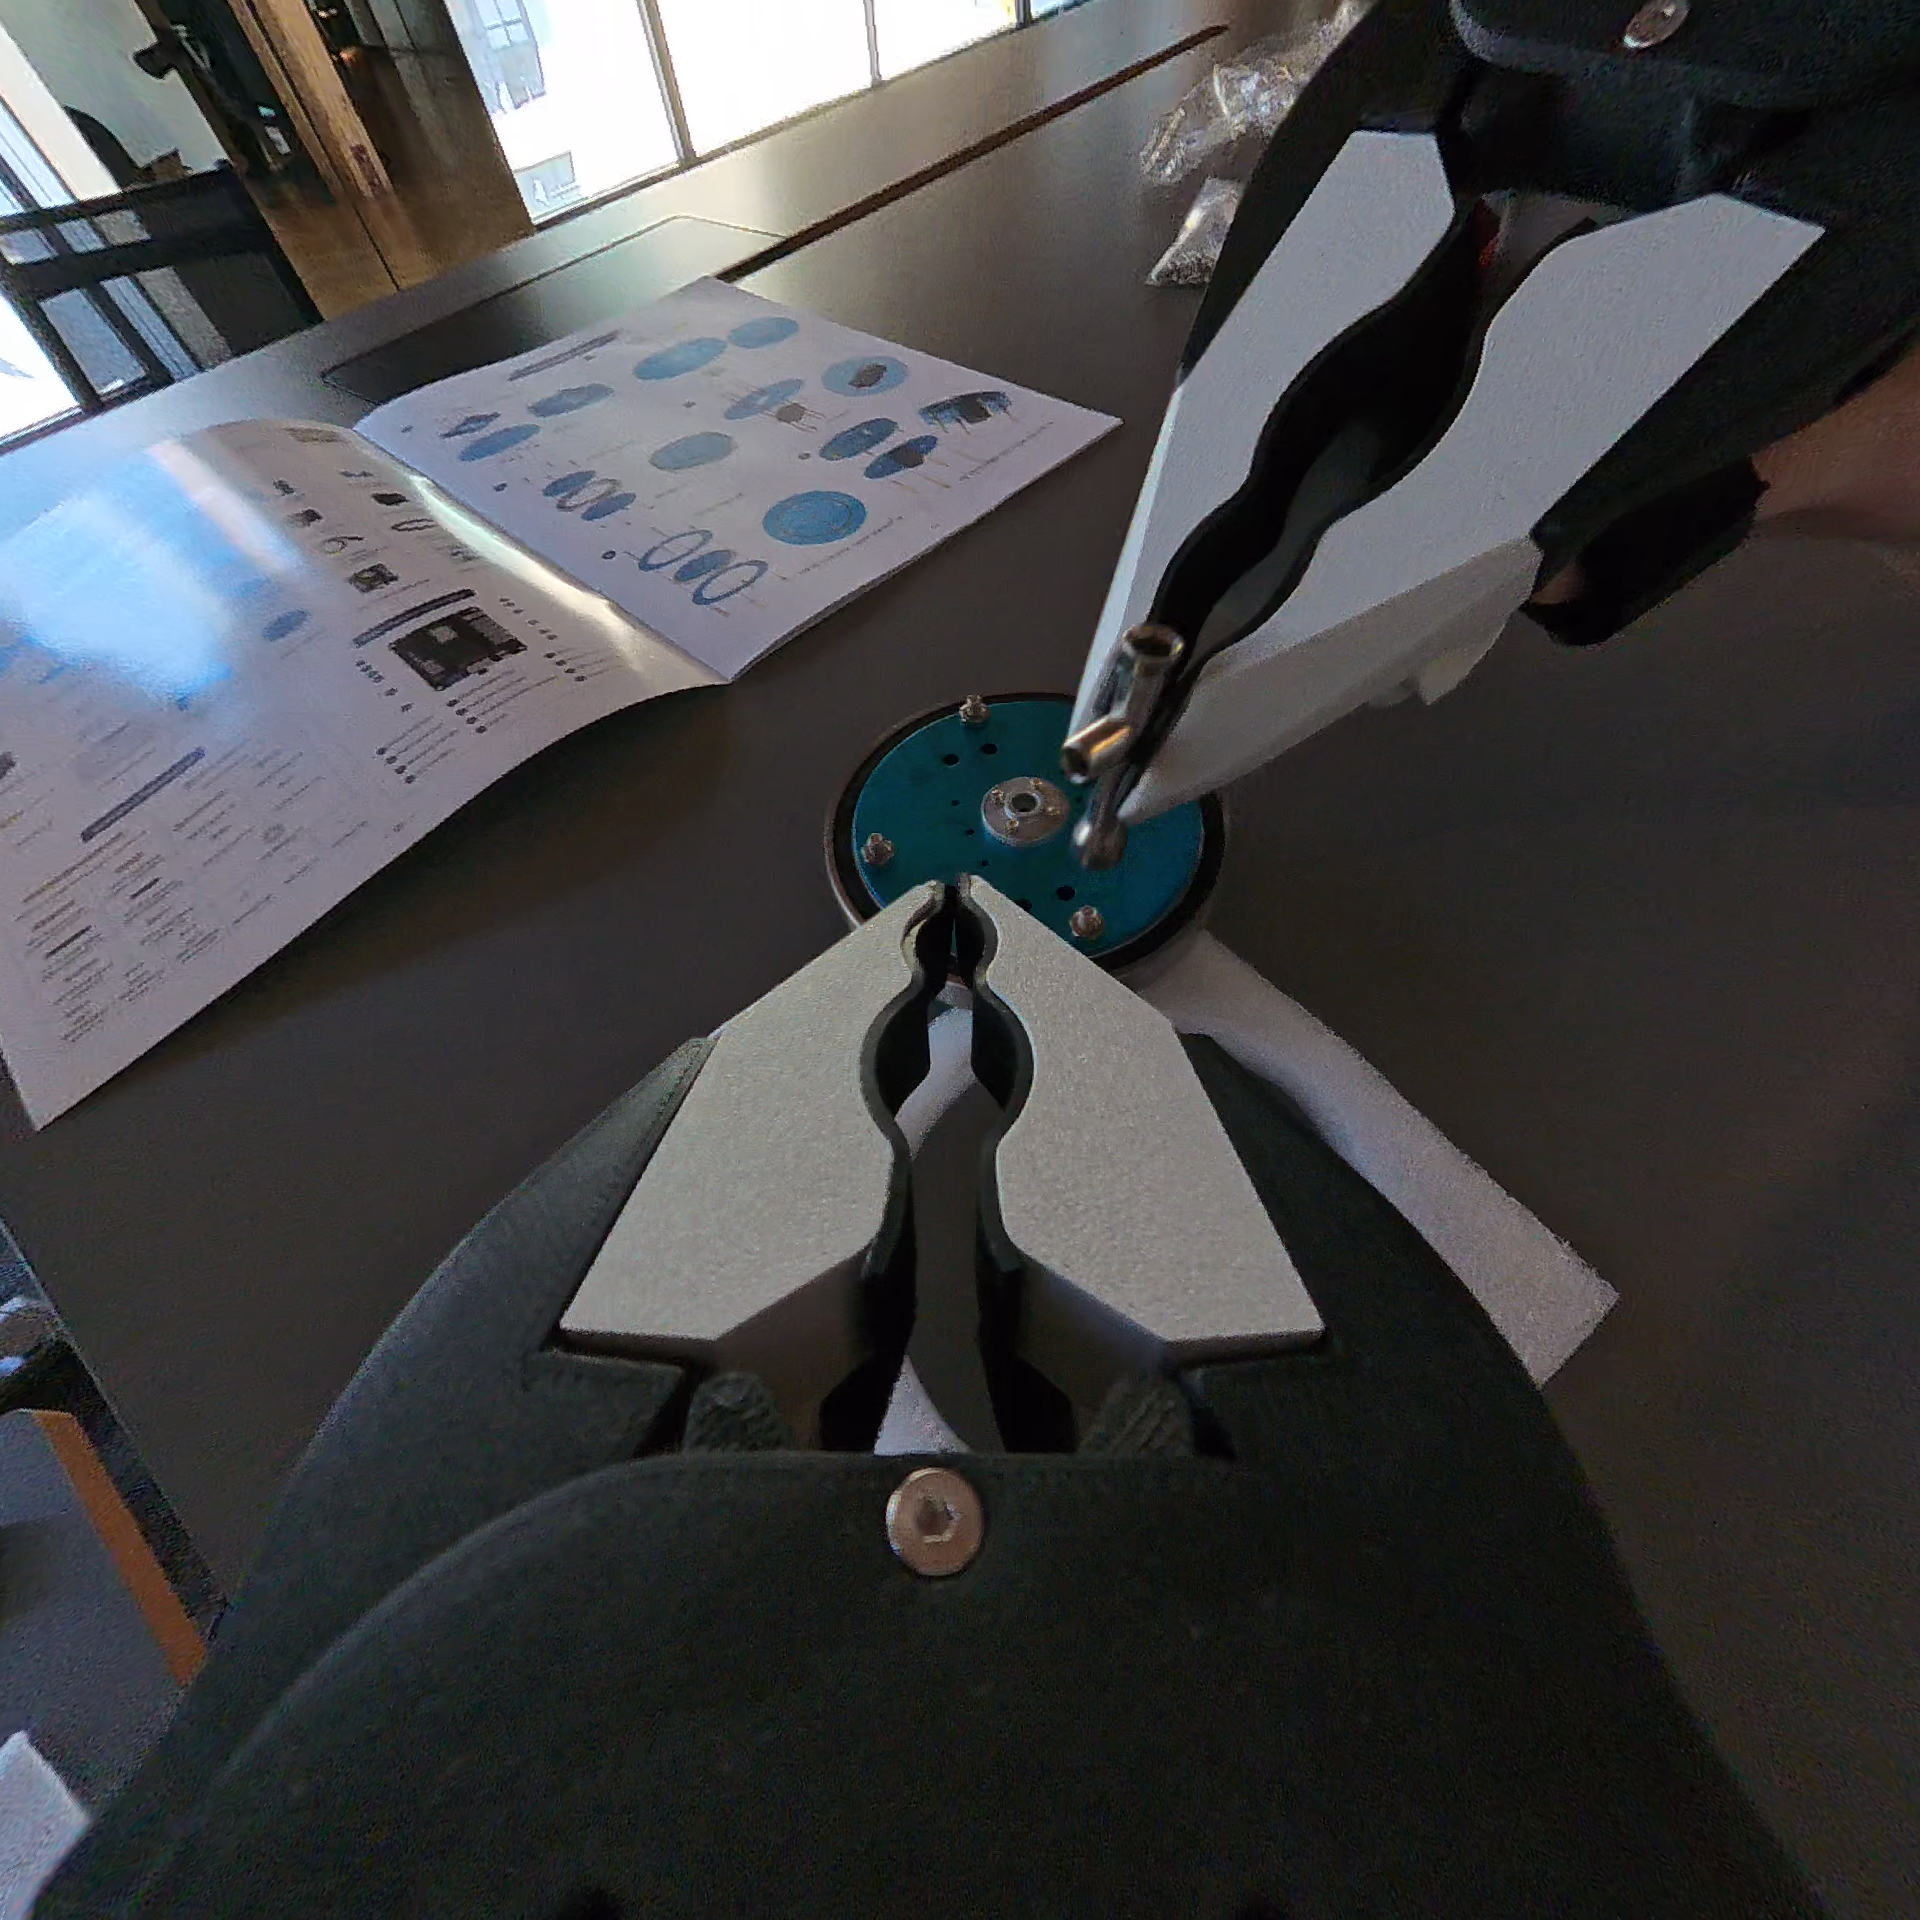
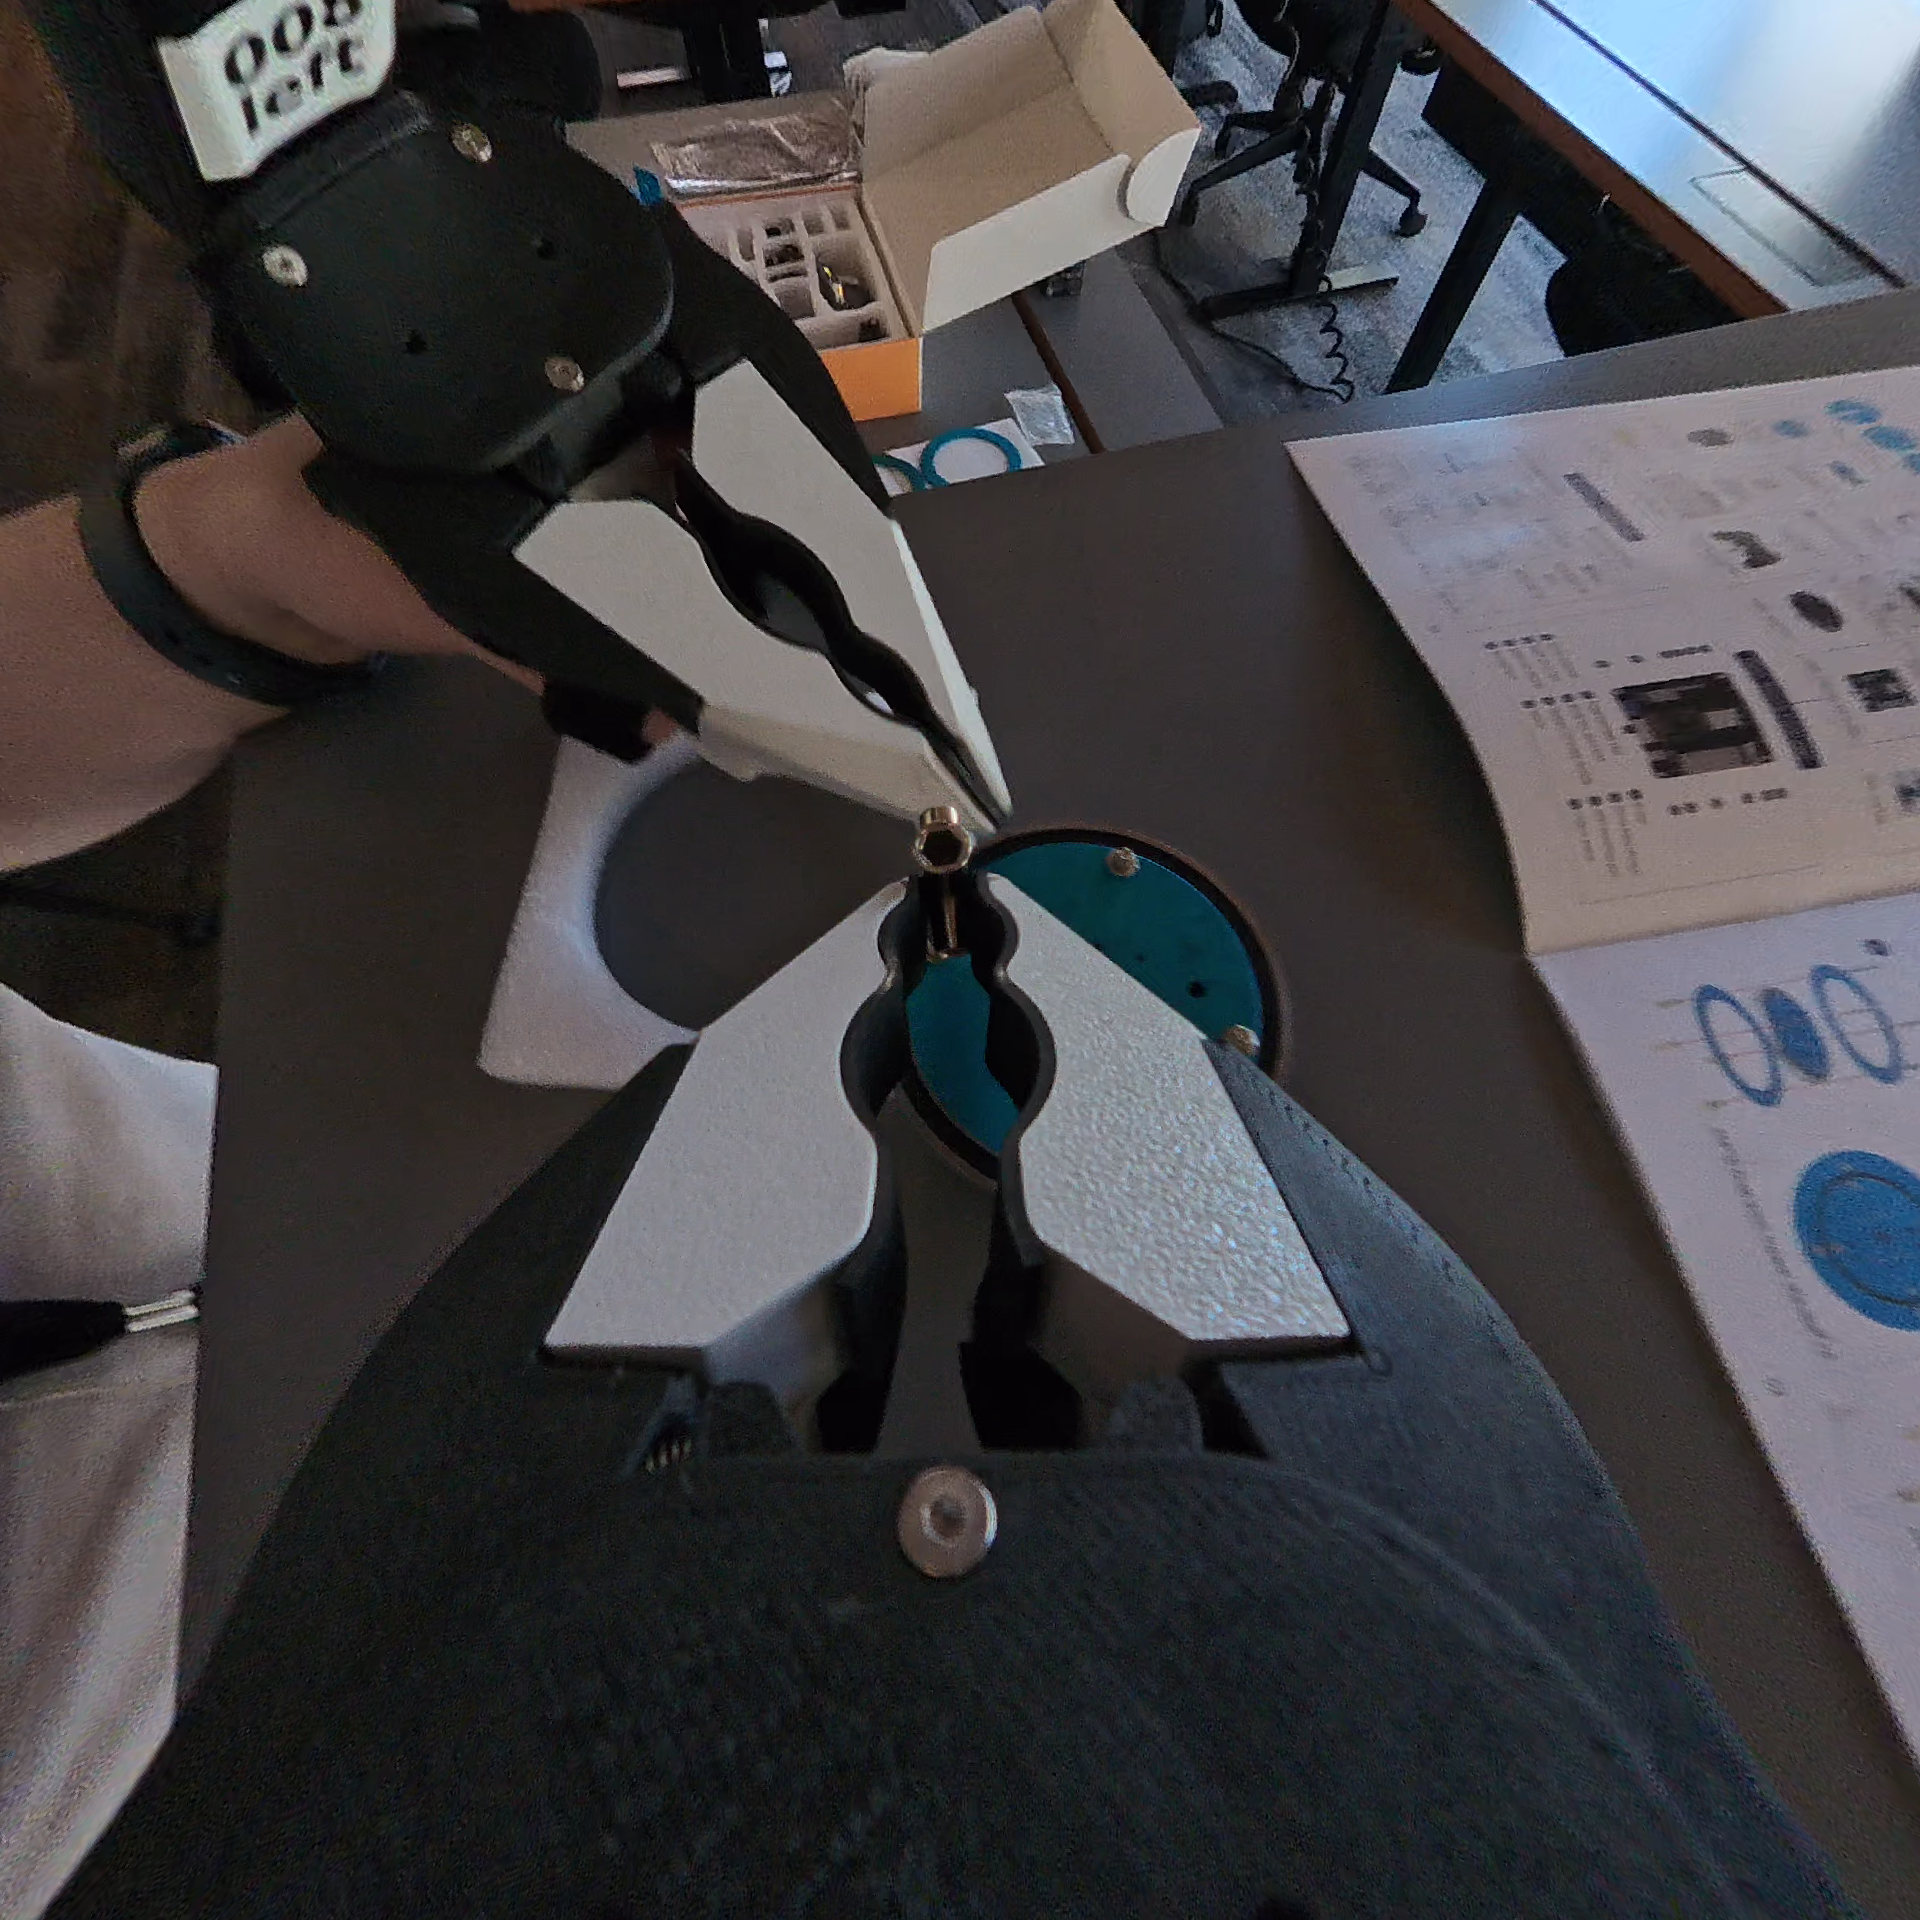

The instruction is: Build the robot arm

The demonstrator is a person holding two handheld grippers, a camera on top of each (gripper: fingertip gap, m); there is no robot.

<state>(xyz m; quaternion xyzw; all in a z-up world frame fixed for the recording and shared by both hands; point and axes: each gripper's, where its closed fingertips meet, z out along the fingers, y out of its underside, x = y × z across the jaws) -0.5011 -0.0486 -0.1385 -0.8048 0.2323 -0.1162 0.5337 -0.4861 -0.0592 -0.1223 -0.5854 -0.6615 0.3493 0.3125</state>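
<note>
Your right gripper [image 1: 1127, 748] is clenched on a small metal cross wrench [image 1: 1117, 748], one socket end standing down on the teal disc [image 1: 935, 800], while your left gripper [image 1: 958, 891], pinched closed on nothing visible, presses that disc's near rim, apparently steadying it on the dark table [image 1: 1455, 935].

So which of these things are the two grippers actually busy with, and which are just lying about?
In use:
- right gripper, shut on the metal cross wrench
- left gripper, shut at the blue disc's rim

Lying about:
- open booklet
- white foam piece
- open cardboard box
- blue rings
</note>
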